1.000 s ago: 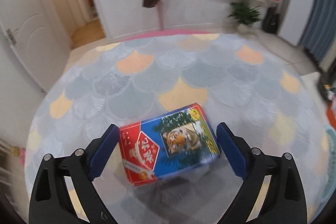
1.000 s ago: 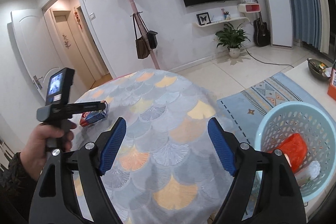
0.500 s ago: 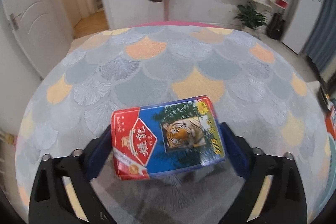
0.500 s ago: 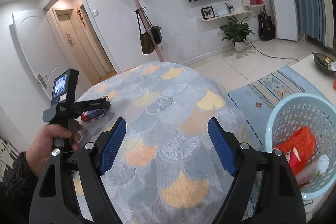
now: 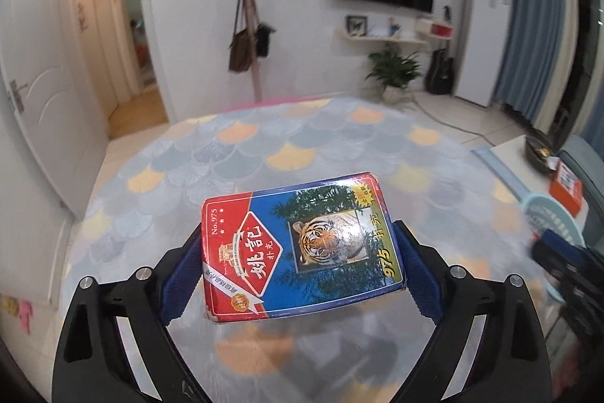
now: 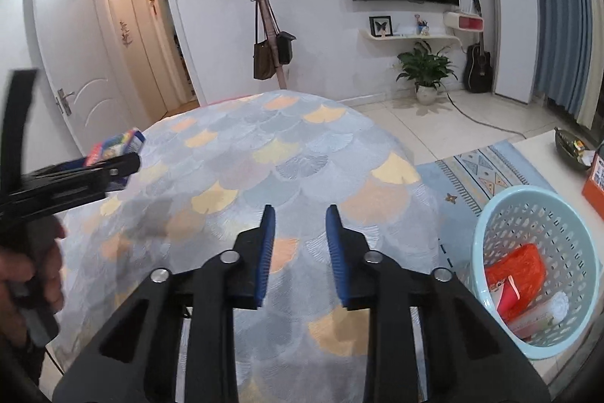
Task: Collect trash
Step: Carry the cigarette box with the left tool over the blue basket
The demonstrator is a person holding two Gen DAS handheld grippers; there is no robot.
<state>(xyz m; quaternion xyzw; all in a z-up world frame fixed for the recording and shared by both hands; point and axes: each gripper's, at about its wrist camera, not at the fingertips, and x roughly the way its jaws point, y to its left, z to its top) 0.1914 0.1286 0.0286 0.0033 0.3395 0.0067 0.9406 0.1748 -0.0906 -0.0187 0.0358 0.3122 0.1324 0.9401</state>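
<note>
My left gripper [image 5: 298, 263] is shut on a red and blue playing-card box [image 5: 298, 244] with a tiger picture and holds it above the round table [image 5: 302, 146]. In the right wrist view the left gripper [image 6: 113, 165] with the box [image 6: 113, 146] is raised at the far left. My right gripper [image 6: 300, 252] is empty over the table's near side, its jaws narrowed with a gap between them. A light blue basket [image 6: 487, 233] with red trash [image 6: 517, 274] stands on the floor to the right.
The basket also shows in the left wrist view [image 5: 547, 210], with the right gripper's black body [image 5: 570, 259] beside it. A low white table [image 6: 555, 153] with an orange box [image 6: 594, 180] stands at the right. A patterned rug [image 6: 475, 172] lies on the floor.
My left gripper closed on the card box and lifted it off the table, tilting up. My right gripper's jaws narrowed from wide open.
</note>
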